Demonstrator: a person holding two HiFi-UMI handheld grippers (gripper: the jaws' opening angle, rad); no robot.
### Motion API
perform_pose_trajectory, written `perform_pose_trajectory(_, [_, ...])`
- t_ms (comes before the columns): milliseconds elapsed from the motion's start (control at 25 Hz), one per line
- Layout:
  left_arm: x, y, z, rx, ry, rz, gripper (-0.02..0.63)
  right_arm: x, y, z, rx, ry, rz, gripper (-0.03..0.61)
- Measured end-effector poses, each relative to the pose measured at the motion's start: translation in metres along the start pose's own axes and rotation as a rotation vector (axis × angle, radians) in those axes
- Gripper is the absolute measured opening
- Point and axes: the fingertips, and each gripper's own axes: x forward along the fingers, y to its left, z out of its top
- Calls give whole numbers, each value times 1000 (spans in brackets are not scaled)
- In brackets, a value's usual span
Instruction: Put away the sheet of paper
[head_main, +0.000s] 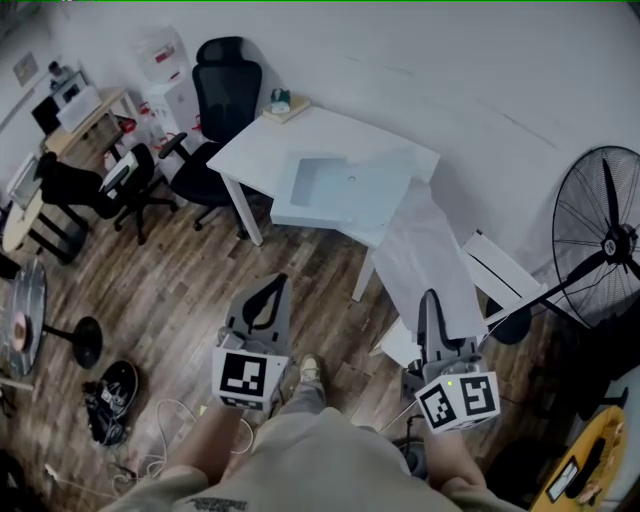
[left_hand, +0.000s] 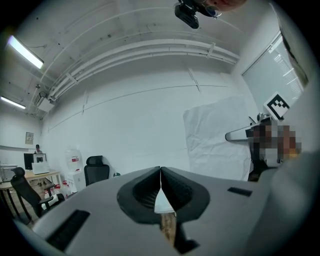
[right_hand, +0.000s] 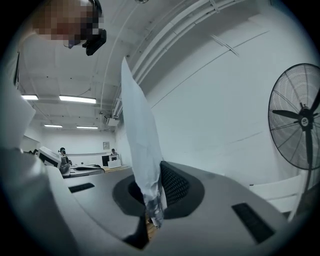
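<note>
The sheet of paper (head_main: 425, 245) is a crumpled white sheet that rises from my right gripper (head_main: 431, 300) toward the white table (head_main: 262, 140). In the right gripper view the paper (right_hand: 140, 135) stands edge-on between the jaws, and my right gripper (right_hand: 152, 176) is shut on its lower end. My left gripper (head_main: 272, 285) hangs to the left of it, apart from the sheet, jaws pressed together on nothing (left_hand: 160, 172). From the left gripper view the paper (left_hand: 217, 135) hangs broadside at the right. A shallow pale blue tray (head_main: 345, 190) lies on the table.
A large standing fan (head_main: 610, 235) is at the right, with a white board (head_main: 500, 265) leaning near it. Black office chairs (head_main: 225, 90) stand left of the table. Cables and a black device (head_main: 115, 395) lie on the wooden floor at the lower left.
</note>
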Motion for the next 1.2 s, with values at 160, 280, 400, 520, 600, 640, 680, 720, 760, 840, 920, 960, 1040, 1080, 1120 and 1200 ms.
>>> perform_pose_trajectory(160, [35,32,1,-2,5,-27,21,48,-2,-4,-15,32,-12,23])
perform_pose_trajectory(280, [61,56,-5,-10,19,-41,21,81,-3,-7,-25,49,-22,23])
perform_pose_trajectory(400, [92,77,-13,-10,33,-62,21,115,-9,-16,-23,77,-35,23])
perform_pose_trajectory(520, [120,99,-21,-12,50,-83,21,150,-11,-27,-27,126,-33,23])
perform_pose_trajectory(600, [140,113,-31,-15,69,-93,21,175,-15,-34,-21,156,-24,23])
perform_pose_trajectory(640, [152,120,-37,-15,79,-97,21,189,-21,-38,-16,167,-21,23])
perform_pose_trajectory(680, [165,126,-43,-15,89,-101,21,203,-27,-41,-11,177,-19,23])
perform_pose_trajectory(720, [177,132,-49,-14,98,-104,21,216,-34,-45,-5,185,-20,23])
perform_pose_trajectory(760, [186,138,-54,-13,105,-108,21,226,-39,-48,4,193,-21,23])
perform_pose_trajectory(840, [197,148,-62,-10,117,-112,21,240,-46,-54,31,210,-17,23])
perform_pose_trajectory(920, [204,157,-69,-13,129,-111,21,251,-53,-60,73,238,-1,23])
perform_pose_trajectory(960, [208,161,-72,-17,135,-110,21,257,-57,-63,101,253,8,23])
perform_pose_trajectory(1040, [214,168,-78,-26,148,-106,21,266,-66,-68,151,277,16,23])
perform_pose_trajectory(1080, [217,171,-81,-30,154,-103,21,271,-71,-70,167,285,16,23])
perform_pose_trajectory(1120, [220,174,-83,-33,159,-101,21,276,-76,-72,175,291,15,23])
perform_pose_trajectory(1200, [225,178,-89,-38,171,-95,21,285,-84,-76,178,302,13,23])
